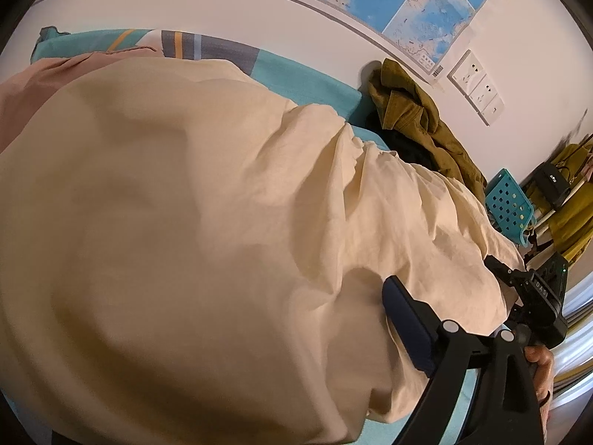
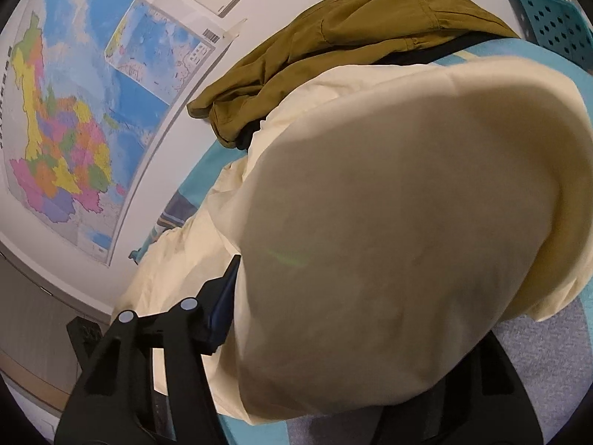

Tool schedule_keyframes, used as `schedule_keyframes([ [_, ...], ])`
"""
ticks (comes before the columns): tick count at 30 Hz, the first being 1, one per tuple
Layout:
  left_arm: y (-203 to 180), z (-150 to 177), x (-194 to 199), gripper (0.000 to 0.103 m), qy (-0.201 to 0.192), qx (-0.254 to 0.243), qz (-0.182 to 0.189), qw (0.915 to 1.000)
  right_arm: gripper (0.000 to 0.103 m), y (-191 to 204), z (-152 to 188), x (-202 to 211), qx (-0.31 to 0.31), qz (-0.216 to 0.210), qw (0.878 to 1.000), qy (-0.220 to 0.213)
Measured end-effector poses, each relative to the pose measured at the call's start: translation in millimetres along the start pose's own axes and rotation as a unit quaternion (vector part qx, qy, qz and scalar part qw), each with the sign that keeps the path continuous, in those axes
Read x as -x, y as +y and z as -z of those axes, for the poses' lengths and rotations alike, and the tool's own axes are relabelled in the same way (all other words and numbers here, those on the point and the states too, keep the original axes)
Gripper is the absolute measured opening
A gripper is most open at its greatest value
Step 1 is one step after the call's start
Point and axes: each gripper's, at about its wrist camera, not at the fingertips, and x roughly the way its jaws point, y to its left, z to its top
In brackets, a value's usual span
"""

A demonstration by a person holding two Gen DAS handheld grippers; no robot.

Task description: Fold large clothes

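Two grippers work on one big cream garment (image 1: 192,200) spread over the blue bed (image 1: 315,85). Cloth drapes over the left gripper (image 1: 374,356); only one finger (image 1: 406,319) shows, so I cannot tell its grip. The right gripper (image 2: 281,315) is half hidden too, and its hold is also unclear. A fold looks underway. Next, lay the cloth flat, edges matching.

Wall: map (image 2: 74,118), sockets (image 1: 476,87)
Bed: teal sheet (image 1: 311,81)
Beside bed: teal perforated basket (image 1: 509,204)
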Motion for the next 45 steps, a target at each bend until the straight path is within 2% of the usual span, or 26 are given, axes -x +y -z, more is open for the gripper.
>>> schedule_keyframes([
  [3, 0, -1, -1, 0.088, -0.001, -0.001, -0.001, 1.0000, 0.066, 1, -2, -3, 0.002, -0.001, 1.000, -0.003],
  [4, 0, -1, -1, 0.086, -0.002, 0.001, -0.003, 1.0000, 0.068, 2, -3, -4, 0.005, -0.002, 1.000, -0.002],
  [5, 0, -1, -1, 0.080, -0.004, 0.001, -0.010, 0.9999, 0.068, 3, -3, -6, 0.008, -0.001, 1.000, -0.002],
  [6, 0, -2, -1, 0.077, -0.005, 0.001, -0.016, 0.9999, 0.061, 4, -3, -7, 0.011, 0.000, 1.000, -0.001],
  [7, 2, -3, 0, 0.069, -0.005, 0.006, -0.020, 0.9998, 0.058, 4, -3, -9, 0.012, -0.002, 1.000, 0.002],
  [8, 4, -3, 1, 0.059, -0.003, 0.012, -0.020, 0.9997, 0.050, 2, -4, -9, 0.011, -0.008, 1.000, 0.006],
  [9, 7, -4, 1, 0.055, 0.000, 0.017, -0.018, 0.9997, 0.041, 1, -4, -8, 0.008, -0.019, 1.000, 0.008],
  [11, 14, -7, 6, 0.038, 0.005, 0.032, -0.005, 0.9995, 0.029, 1, -6, -1, 0.006, -0.038, 0.999, 0.011],
  [13, 18, -8, 13, 0.031, 0.003, 0.039, 0.007, 0.9992, 0.027, 8, -5, 6, 0.016, -0.049, 0.999, 0.008],
  [14, 19, -9, 15, 0.032, 0.002, 0.036, 0.012, 0.9993, 0.028, 12, -5, 9, 0.026, -0.047, 0.998, 0.010],
  [15, 21, -9, 13, 0.034, 0.010, 0.034, 0.014, 0.9993, 0.033, 13, -5, 8, 0.030, -0.041, 0.999, 0.016],
  [16, 24, -9, 9, 0.040, 0.022, 0.042, 0.014, 0.9988, 0.036, 12, -6, 6, 0.028, -0.036, 0.999, 0.023],
  [18, 28, -9, 4, 0.048, 0.024, 0.051, 0.025, 0.9981, 0.049, 7, -6, -1, 0.020, -0.036, 0.999, 0.034],
  [20, 24, -10, 3, 0.061, 0.025, 0.040, 0.031, 0.9984, 0.055, 3, -5, -8, 0.011, -0.037, 0.998, 0.039],
  [21, 22, -11, 1, 0.064, 0.026, 0.037, 0.032, 0.9985, 0.055, 4, -4, -11, 0.014, -0.039, 0.998, 0.038],
  [22, 17, -12, -1, 0.074, 0.024, 0.030, 0.038, 0.9985, 0.056, 6, -4, -13, 0.023, -0.039, 0.998, 0.033],
  [24, 8, -13, -5, 0.078, 0.021, 0.011, 0.029, 0.9993, 0.057, 10, -6, -18, 0.030, -0.042, 0.998, 0.036],
  [25, 2, -14, -8, 0.076, 0.019, 0.000, 0.011, 0.9998, 0.054, 13, -7, -22, 0.036, -0.042, 0.998, 0.041],
  [26, 0, -15, -9, 0.064, 0.018, -0.004, -0.003, 0.9998, 0.045, 14, -7, -24, 0.036, -0.043, 0.998, 0.043],
  [27, -1, -17, -11, 0.058, 0.019, -0.003, -0.016, 0.9997, 0.035, 13, -8, -25, 0.037, -0.047, 0.997, 0.046],
  [29, 0, -24, -10, 0.032, 0.029, 0.004, -0.035, 0.9990, 0.024, 16, -11, -22, 0.037, -0.066, 0.996, 0.055],
  [30, -1, -27, -5, 0.027, 0.028, 0.003, -0.037, 0.9989, 0.019, 20, -13, -19, 0.040, -0.074, 0.995, 0.056],
  [32, -9, -38, 9, 0.018, 0.020, -0.025, -0.035, 0.9989, 0.016, 35, -20, -8, 0.059, -0.085, 0.993, 0.049],
  [39, -21, -79, 36, 0.011, 0.014, -0.051, -0.028, 0.9982, 0.013, 90, -43, 18, 0.106, -0.120, 0.987, 0.025],
  [45, -24, -128, 88, 0.010, -0.042, -0.068, -0.016, 0.9967, 0.013, 150, -70, 32, 0.156, -0.152, 0.976, -0.004],
])
